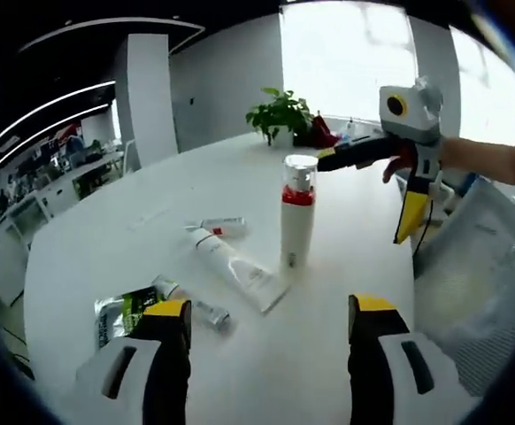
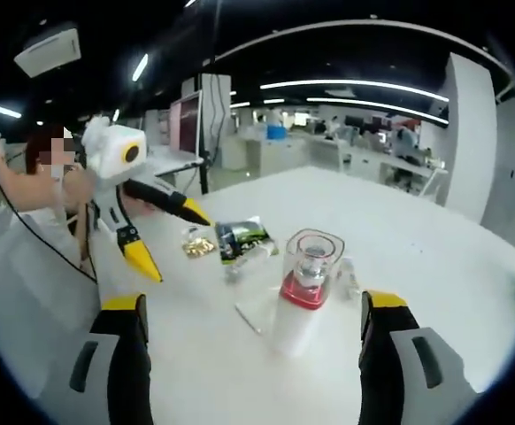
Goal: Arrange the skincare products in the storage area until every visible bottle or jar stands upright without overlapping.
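A round white table (image 1: pixel 134 230) carries everything. Counting the products on it: one tall white bottle (image 1: pixel 297 215) with a red band and clear cap, standing upright near the middle; one long white tube (image 1: pixel 237 267) lying flat just left of the bottle's foot; one smaller white tube (image 1: pixel 219 227) with a red mark lying beyond it; one green-and-silver sachet (image 1: pixel 121 315) lying flat toward the near left edge; and one small silvery tube (image 1: pixel 196 304) lying beside the sachet. In the right gripper view the same bottle (image 2: pixel 303 301) stands between the jaws' lines of sight, with the sachet (image 2: pixel 244 238) behind it and a small gold-speckled packet (image 2: pixel 196 245) just left of the sachet.

Around the table: one potted green plant (image 1: pixel 280 115) at the far edge near a bright window, a pale chair back (image 1: pixel 470 274) at the right edge, and open office desks in the distance. Nothing lies between either gripper and the bottle.

The left gripper (image 1: pixel 269 323) is held low over the near table, its two yellow-tipped jaws wide apart and holding nothing, the bottle ahead of them. The right gripper (image 2: pixel 253 314) likewise has its jaws spread wide and empty, the bottle standing just in front. In the left gripper view the right gripper (image 1: pixel 390 190) hangs above the table's right side, held by a person's hand (image 1: pixel 401 161), jaws parted.
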Demonstrator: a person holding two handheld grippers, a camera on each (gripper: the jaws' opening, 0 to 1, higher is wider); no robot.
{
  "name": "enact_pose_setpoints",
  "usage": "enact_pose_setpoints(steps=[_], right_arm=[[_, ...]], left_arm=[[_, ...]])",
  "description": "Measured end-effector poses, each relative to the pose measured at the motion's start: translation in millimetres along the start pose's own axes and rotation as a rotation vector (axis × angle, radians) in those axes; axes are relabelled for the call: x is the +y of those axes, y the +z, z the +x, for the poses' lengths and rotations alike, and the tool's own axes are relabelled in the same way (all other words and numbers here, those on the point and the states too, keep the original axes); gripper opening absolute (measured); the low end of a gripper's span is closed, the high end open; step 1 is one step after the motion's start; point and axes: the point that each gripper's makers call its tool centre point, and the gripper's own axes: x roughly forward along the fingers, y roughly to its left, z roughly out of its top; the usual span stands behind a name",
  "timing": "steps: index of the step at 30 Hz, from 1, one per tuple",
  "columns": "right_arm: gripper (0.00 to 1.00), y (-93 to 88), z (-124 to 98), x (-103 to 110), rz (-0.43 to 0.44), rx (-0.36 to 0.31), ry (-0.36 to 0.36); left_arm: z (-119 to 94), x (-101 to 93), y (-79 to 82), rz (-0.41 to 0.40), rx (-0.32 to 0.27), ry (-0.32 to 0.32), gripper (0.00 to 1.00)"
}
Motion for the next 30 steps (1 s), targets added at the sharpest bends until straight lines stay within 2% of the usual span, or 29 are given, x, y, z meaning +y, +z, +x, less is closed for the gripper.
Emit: enact_pose_setpoints(steps=[10,13,20,30], right_arm=[[0.99,0.1,-6,11,0.03,0.017,-0.037],[0.99,-0.5,-6,14,0.035,0.021,-0.042],[1.0,1.3,-6,26,0.03,0.022,-0.057],[1.0,-5.3,-7,27,0.04,0.026,-0.119]], left_arm=[[-22,15.7,-8.7,-0.081,-0.027,0.055,0.96],[-27,13.2,-9.9,-0.084,-0.033,0.062,0.99],[-40,11.0,-14.0,-0.09,-0.045,0.05,0.99],[-56,13.9,-33.2,-0.118,-0.018,0.049,0.99]])
